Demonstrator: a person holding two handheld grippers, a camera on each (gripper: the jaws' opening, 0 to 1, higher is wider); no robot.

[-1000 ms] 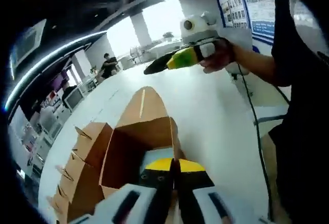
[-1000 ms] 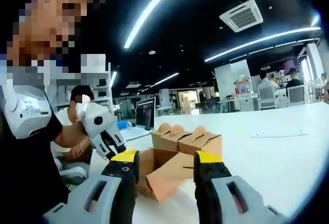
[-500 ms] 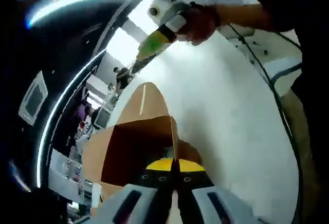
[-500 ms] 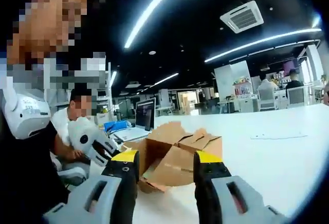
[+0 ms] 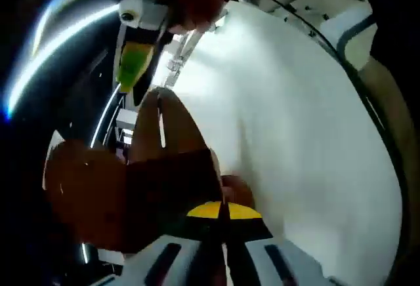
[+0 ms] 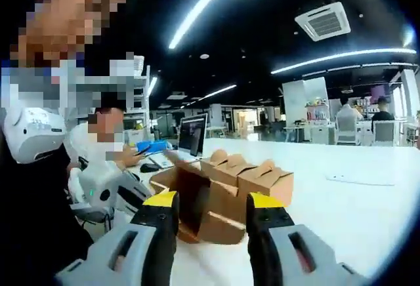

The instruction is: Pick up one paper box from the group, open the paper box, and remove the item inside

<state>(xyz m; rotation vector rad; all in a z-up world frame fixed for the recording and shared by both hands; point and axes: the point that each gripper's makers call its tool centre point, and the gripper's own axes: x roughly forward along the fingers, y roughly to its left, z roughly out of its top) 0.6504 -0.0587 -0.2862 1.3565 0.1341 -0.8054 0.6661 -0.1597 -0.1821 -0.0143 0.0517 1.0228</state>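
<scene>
Left gripper (image 5: 222, 215) pinches the open box (image 6: 197, 201) by its wall, just in front of the closed boxes (image 6: 252, 178). Right gripper (image 6: 205, 206) is spread, empty, facing the opening. Contents probably deep inside; keep the pinch steady and reach straight in.

In the right gripper view the opened paper box (image 6: 197, 207) stands on the desk (image 6: 341, 220) just beyond the jaws, the closed boxes (image 6: 252, 178) behind and right of it (touching, as far as shows), the left gripper (image 6: 108, 191) left, a laptop (image 6: 191, 138) far behind.
</scene>
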